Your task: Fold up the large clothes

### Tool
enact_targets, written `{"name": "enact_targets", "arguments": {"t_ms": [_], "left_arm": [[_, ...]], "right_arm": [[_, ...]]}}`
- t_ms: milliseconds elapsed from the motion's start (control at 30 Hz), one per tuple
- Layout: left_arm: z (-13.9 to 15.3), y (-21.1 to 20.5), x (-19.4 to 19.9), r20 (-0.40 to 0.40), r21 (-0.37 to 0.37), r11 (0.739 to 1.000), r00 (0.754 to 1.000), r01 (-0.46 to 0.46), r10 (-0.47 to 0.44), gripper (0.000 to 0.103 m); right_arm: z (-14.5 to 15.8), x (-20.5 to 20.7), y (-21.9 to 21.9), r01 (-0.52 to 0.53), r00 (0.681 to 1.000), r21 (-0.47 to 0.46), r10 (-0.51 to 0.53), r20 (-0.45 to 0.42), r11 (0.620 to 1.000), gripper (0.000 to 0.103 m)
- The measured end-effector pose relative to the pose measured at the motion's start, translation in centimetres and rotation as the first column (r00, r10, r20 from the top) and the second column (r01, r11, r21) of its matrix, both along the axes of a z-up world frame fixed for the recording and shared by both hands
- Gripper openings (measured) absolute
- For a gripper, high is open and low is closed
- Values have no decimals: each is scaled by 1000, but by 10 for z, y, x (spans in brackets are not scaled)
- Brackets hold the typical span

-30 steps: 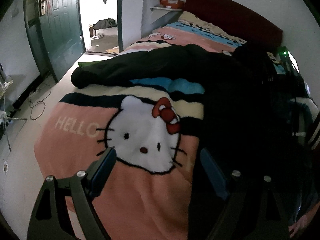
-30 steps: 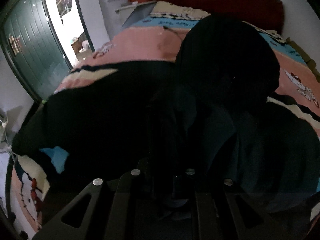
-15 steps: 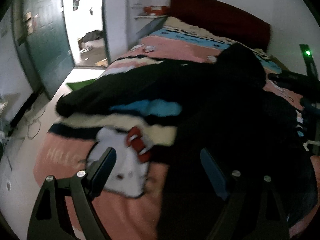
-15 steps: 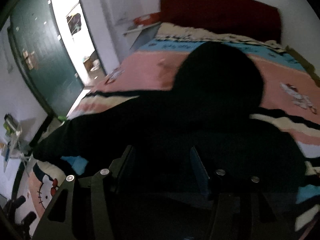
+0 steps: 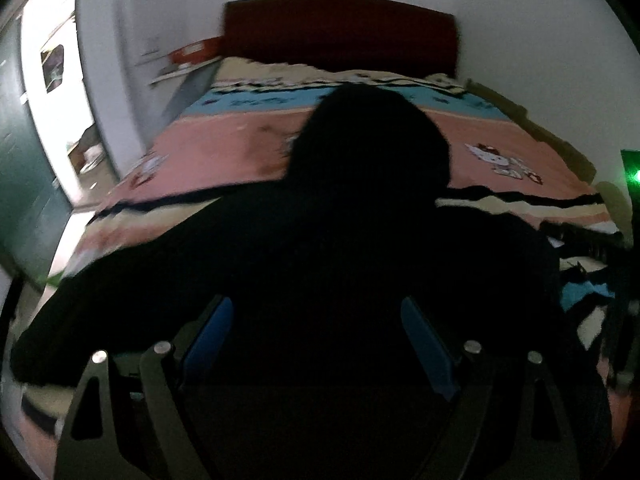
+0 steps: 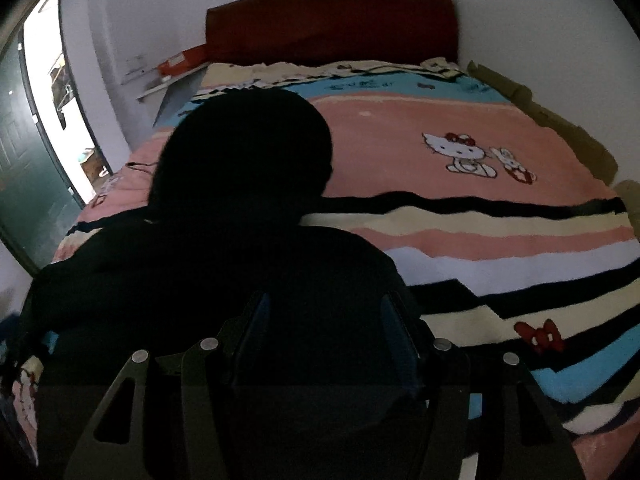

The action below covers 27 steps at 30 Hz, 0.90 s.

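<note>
While a black hooded garment point(image 5: 320, 248) lies spread across the pink striped cartoon-cat blanket point(image 6: 460, 184) on the bed, hood toward the dark red headboard point(image 6: 332, 20), the left tool point(image 5: 316, 332) and right tool point(image 6: 324, 328) both hang over its lower body, fingers apart, gripping nothing. A green door point(image 6: 20, 160) stands at left.

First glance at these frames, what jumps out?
A big black hoodie sprawls across the near half of the bed, its hood toward the red headboard. Under it lies a pink Hello Kitty blanket. Both grippers, left and right, hover open over the hoodie.
</note>
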<state>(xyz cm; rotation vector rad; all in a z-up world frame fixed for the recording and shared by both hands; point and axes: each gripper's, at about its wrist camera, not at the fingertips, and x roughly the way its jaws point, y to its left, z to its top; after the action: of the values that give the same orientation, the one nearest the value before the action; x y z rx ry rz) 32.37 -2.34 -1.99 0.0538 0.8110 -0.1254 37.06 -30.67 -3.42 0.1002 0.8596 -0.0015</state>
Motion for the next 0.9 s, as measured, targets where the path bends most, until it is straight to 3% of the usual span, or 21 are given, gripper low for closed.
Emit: {"name": "enact_targets", "arguments": {"t_ms": [167,300,367,433,567,667,767,900], "left_arm": [[-32,-48,55,-44,3,1000,999,29,-29,86],[-75,-46,78,-121,64,998,993,-3,11,86],[-92,-36,83,-159,44,999,987,-13,20,86],[-96,-32,84,-155,29,999,988,-13,18,87],[-96,-38,85,-165,80,997,986,1,12,86],[-79,-33,67,-126,97,995,992,-1,13,86],[-66,-21,47,-93,79,997,995,-11,19,86],[-88,-17,42,-192,98,995,981,13,7,86]], "right_arm": [[-25,17,-6,-24,1000,21,25,-17,999,58],[-50,25,2,-41,998,11,42,-44,999,58],[-65,28,4,-44,997,-4,44,-66,999,59],[-79,31,5,-53,995,12,54,-84,999,59],[-91,37,9,-46,992,-3,45,-118,999,59],[-81,33,10,-41,989,-28,36,-143,999,59],[-61,11,10,-41,996,-12,40,-84,999,59],[-60,-16,17,-43,997,18,44,-69,999,60]]}}
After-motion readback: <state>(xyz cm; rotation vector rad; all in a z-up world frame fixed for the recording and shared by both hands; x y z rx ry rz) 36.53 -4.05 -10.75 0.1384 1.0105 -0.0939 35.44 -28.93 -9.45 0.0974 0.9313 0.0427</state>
